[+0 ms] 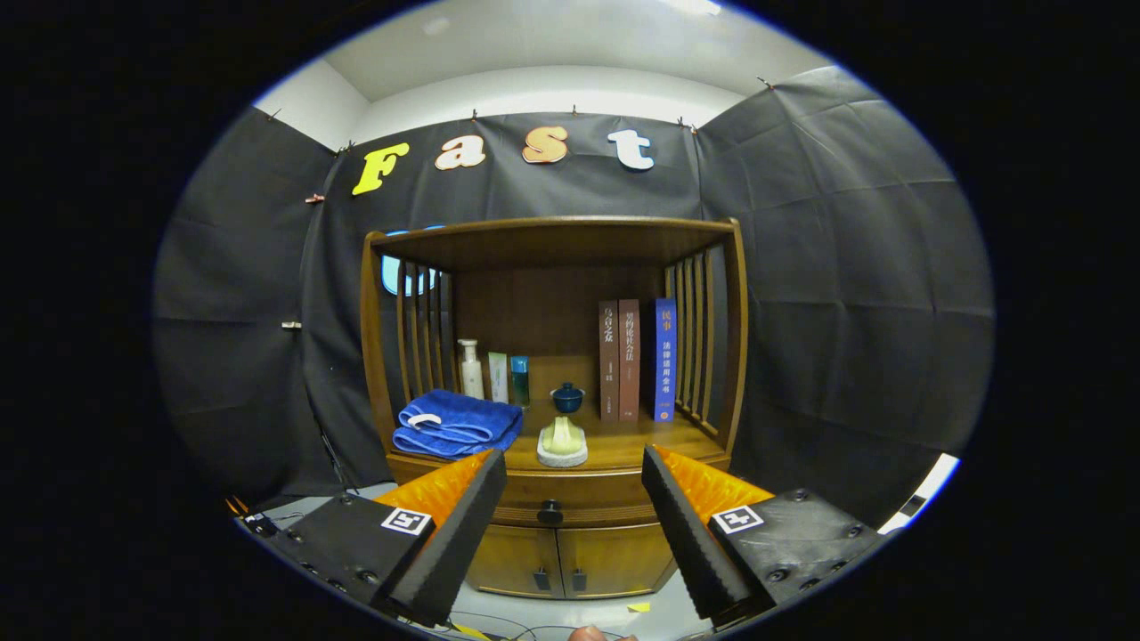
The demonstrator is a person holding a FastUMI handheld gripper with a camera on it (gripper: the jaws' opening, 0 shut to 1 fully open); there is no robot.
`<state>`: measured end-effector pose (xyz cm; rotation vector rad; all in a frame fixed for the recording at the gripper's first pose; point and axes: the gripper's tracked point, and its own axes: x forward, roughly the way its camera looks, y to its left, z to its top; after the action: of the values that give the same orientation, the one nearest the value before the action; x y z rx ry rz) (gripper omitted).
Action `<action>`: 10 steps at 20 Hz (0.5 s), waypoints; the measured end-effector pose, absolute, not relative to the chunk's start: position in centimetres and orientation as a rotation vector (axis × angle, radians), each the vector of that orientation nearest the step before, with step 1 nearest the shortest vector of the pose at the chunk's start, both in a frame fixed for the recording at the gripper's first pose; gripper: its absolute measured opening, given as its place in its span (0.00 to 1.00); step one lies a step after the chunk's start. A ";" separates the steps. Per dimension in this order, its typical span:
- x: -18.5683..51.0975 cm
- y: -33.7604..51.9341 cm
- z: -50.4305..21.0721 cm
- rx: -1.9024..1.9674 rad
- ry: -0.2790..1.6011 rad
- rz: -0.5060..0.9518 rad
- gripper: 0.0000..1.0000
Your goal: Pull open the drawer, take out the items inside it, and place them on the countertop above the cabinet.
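Black cloth wall (846, 267) drapes all round; white ceiling (534, 53) glows above; wooden cabinet (552, 267) stands far centre on pale floor (552, 614).

Blue book (665, 359) spine reads 民事; the spread tongs (572, 457) bear square markers (407, 521)

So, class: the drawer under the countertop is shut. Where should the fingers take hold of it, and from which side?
Grip the small dark knob at the middle of the drawer front. It is the only part that sticks out, so come straight from the front and close on its two sides. The gripper is open, fingers apart, with the knob between and beyond them.
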<state>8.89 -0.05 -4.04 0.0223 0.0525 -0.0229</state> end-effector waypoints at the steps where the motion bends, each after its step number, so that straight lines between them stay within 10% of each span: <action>1: 8.6 -0.2 -3.8 0.019 0.059 -0.023 0.99; 10: 7.8 -0.3 -1.8 0.079 0.057 0.019 0.99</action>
<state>7.76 -0.29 -1.83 0.0792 0.0567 0.0188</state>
